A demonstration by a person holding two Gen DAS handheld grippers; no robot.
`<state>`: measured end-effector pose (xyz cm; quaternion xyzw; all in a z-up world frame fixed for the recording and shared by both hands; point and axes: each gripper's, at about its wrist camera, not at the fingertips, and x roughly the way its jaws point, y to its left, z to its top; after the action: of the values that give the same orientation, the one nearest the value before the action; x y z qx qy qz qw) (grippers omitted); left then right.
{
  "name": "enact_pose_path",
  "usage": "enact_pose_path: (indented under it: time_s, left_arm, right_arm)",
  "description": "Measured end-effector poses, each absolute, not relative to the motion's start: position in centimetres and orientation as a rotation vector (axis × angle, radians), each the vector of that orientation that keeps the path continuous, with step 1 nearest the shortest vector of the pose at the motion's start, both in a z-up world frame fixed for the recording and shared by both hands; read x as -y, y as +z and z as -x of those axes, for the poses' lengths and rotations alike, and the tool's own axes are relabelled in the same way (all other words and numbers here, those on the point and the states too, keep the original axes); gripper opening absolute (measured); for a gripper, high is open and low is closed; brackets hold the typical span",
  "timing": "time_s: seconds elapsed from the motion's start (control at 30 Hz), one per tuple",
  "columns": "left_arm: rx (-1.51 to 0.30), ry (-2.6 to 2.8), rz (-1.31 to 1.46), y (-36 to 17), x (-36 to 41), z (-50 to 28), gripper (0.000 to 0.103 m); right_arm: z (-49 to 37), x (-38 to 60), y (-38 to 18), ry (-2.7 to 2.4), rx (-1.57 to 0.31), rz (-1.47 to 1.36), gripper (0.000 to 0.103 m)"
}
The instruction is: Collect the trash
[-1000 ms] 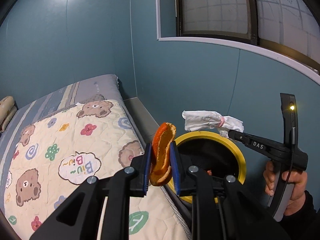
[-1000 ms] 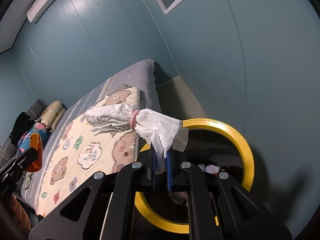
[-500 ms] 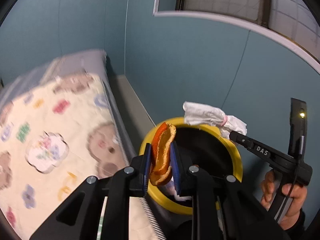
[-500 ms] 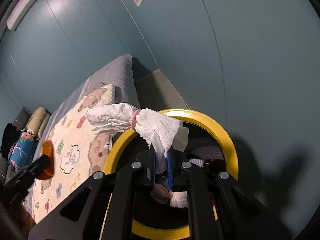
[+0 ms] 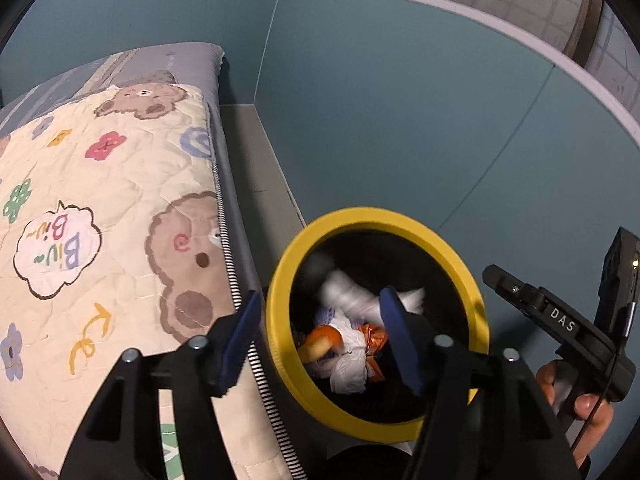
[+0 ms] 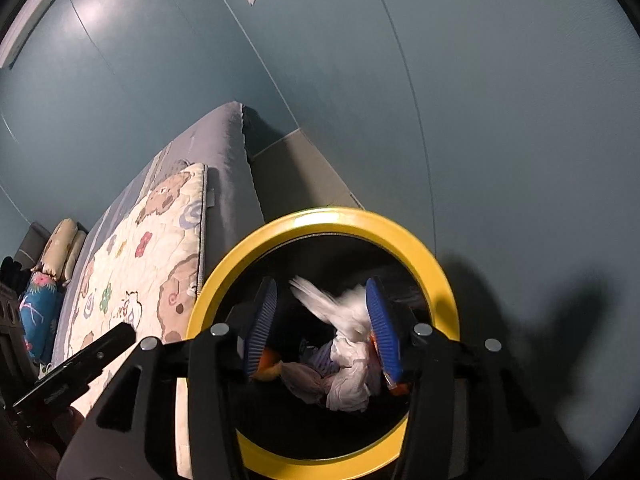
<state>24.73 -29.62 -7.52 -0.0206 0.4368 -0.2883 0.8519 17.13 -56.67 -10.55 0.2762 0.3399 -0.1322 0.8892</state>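
Note:
A black bin with a yellow rim [image 5: 280,280] [image 6: 400,224] stands between the bed and the wall. My left gripper [image 5: 320,336] is open and empty above the bin's left side. My right gripper [image 6: 320,320] is open and empty over the bin mouth; its body shows at the right of the left wrist view [image 5: 560,320]. An orange peel [image 5: 320,340] [image 6: 266,364] lies inside the bin among crumpled white tissues [image 5: 352,368] [image 6: 348,376]. A blurred white tissue [image 5: 352,292] [image 6: 332,304] is falling into the bin.
A bed with a cartoon bear quilt [image 5: 100,220] [image 6: 132,280] lies left of the bin. A teal wall [image 5: 400,120] stands behind the bin. Pillows [image 6: 52,256] sit at the bed's far end. A window [image 5: 520,8] is at upper right.
Both grippers opened over the bin. The orange peel dropped from the left gripper into the bin. The white tissue left the right gripper and is falling in.

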Motion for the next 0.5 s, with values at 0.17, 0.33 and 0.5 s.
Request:
enact_pose_path:
  time_s: [0.17, 0.33, 0.5]
  left_arm:
    - [-0.865, -0.578, 0.052, -5.7, 26.9, -23.9, 0.064]
    - [-0.861, -0.524, 0.09, -5.0, 22.3, -23.1, 0.064]
    - [-0.848, -0.423, 0.127, -5.0, 16.0, -22.1, 0.063]
  right_arm:
    - [-16.8, 55.5, -8.7, -0.245, -0.687, -0.569, 0.05]
    - [-17.0, 52.5, -7.1, -0.184, -0.685, -0.537, 0.05]
    - [-18.3, 47.2, -6.7, -0.087, -0.732, -0.475, 0.051]
